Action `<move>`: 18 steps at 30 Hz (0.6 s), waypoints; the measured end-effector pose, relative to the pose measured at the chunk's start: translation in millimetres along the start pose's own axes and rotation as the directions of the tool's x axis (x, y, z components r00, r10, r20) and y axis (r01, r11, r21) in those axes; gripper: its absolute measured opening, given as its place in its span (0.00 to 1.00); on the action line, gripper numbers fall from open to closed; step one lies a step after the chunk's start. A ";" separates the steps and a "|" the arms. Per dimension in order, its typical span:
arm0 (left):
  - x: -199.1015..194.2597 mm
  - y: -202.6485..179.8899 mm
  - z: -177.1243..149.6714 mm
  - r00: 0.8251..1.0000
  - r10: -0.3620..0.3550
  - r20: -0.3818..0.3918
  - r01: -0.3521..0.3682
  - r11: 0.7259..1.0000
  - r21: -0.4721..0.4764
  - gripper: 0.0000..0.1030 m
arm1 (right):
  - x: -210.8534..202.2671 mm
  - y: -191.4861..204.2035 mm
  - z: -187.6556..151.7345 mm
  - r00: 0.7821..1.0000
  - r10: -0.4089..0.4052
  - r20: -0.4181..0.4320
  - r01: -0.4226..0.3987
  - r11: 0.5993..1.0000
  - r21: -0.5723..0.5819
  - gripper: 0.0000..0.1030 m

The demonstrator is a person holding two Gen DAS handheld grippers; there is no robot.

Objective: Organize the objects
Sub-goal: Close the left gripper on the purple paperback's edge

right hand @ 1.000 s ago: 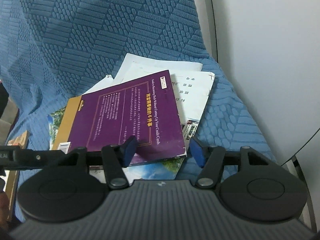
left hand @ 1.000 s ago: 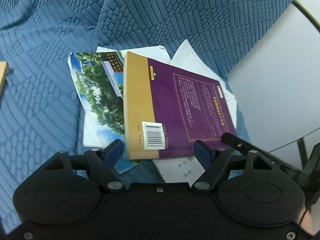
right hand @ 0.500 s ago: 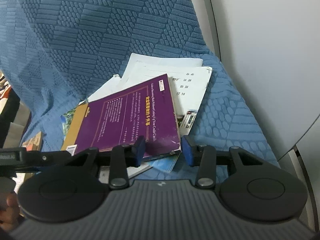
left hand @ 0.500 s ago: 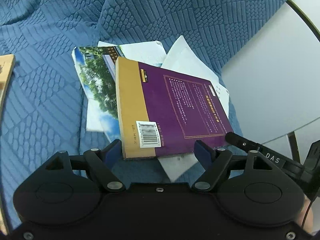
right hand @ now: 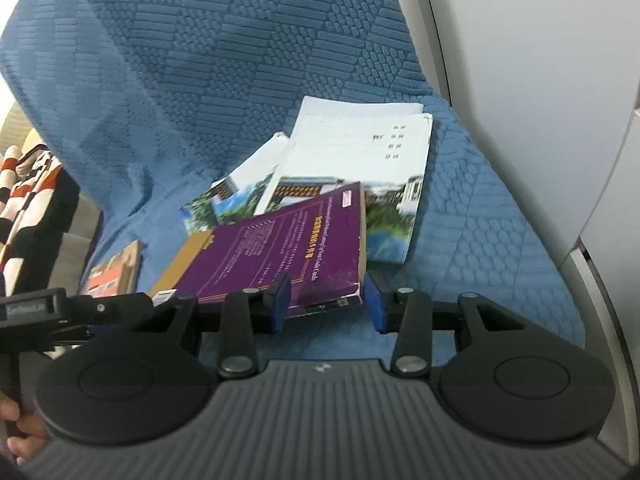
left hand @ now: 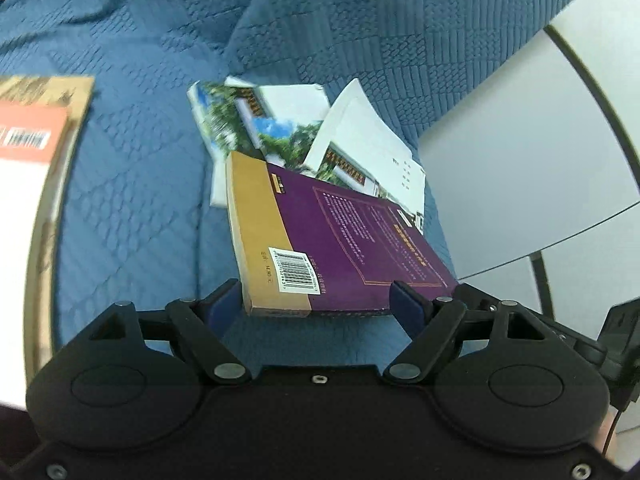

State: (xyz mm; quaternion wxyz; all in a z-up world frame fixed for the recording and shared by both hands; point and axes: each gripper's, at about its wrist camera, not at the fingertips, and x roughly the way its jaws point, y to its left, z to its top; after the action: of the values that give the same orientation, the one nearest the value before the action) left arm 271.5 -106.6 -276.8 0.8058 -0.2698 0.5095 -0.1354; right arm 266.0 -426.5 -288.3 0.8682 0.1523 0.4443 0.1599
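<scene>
So the purple book (left hand: 352, 240) is hanging tilted just above the paper pile, toward the right edge of the blue quilted cover (left hand: 132, 200); its tan spine strip is facing the cover's left side and its barcode corner is sitting nearest the left gripper (left hand: 314, 304).

The right gripper (right hand: 326, 304) is clenching the book's near right corner; one blue pad is lying over the purple face and the other is pressing up against the page edge.

The left gripper is standing wide, with the book's near edge sitting between its fingers; I can't tell if those pads are actually squeezing or just framing it.

Under the book, a photo pamphlet (left hand: 256, 120) with trees on it and a white booklet (left hand: 372, 136) are lying fanned out, overlapping each other, close to where the cover's right edge is meeting the white panel (left hand: 520, 160).

An orange-and-white book (left hand: 28, 152) is lying well apart, over at the cover's left edge; it's looking pretty blurry there.
</scene>
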 end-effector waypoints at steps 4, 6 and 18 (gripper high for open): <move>-16.1 23.1 -7.4 0.999 -0.039 -0.007 0.039 0.997 -0.061 0.76 | -15.3 13.1 -14.4 0.999 0.025 -0.022 -0.024 1.000 0.020 0.42; -23.5 31.4 -11.3 0.999 -0.049 -0.002 0.049 0.995 -0.082 0.76 | -21.4 25.5 -22.6 1.000 0.012 -0.029 -0.012 1.000 -0.006 0.42; -26.6 38.9 -26.2 0.999 0.047 0.002 -0.046 0.998 -0.041 0.78 | -41.8 59.9 -66.6 0.997 -0.046 -0.066 0.046 0.999 -0.003 0.42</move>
State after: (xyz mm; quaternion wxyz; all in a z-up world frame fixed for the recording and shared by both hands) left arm 234.0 -69.5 -288.0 0.8039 -0.2744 0.5170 -0.1057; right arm 179.7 -381.6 -271.0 0.8566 0.1359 0.4762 0.1450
